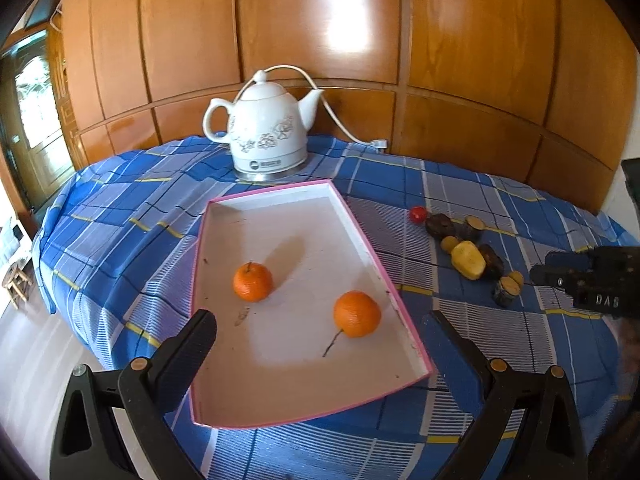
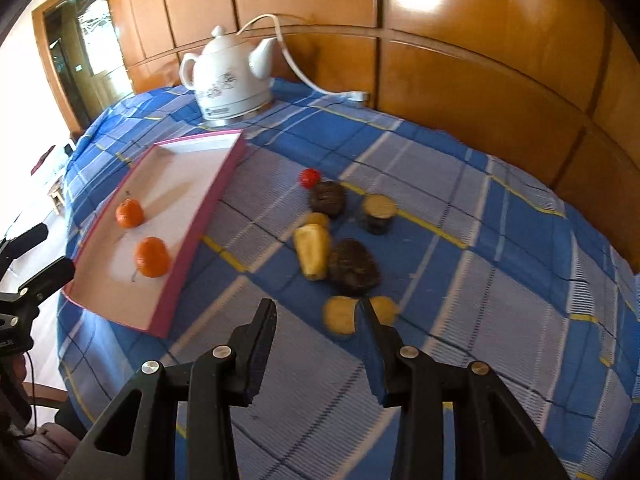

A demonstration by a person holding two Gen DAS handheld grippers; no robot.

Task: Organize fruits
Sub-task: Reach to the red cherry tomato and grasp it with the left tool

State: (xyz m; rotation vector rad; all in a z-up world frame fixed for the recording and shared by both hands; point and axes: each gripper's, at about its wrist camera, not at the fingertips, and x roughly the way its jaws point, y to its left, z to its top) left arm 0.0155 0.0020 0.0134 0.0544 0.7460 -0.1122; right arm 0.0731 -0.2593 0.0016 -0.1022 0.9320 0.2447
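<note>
In the left wrist view the right gripper [image 1: 580,280] is cut off by the picture's right edge, so how its jaws stand cannot be read there. In the right wrist view the left gripper [image 2: 36,256] is cut by the left edge. The right finger [image 2: 374,332] covers part of a yellow-faced piece [image 2: 340,314] near the tabletop's front. The dark lumps [image 2: 354,266] are blurred; what fruit they are cannot be told. The kettle's [image 1: 268,136] label is too small to read.
</note>
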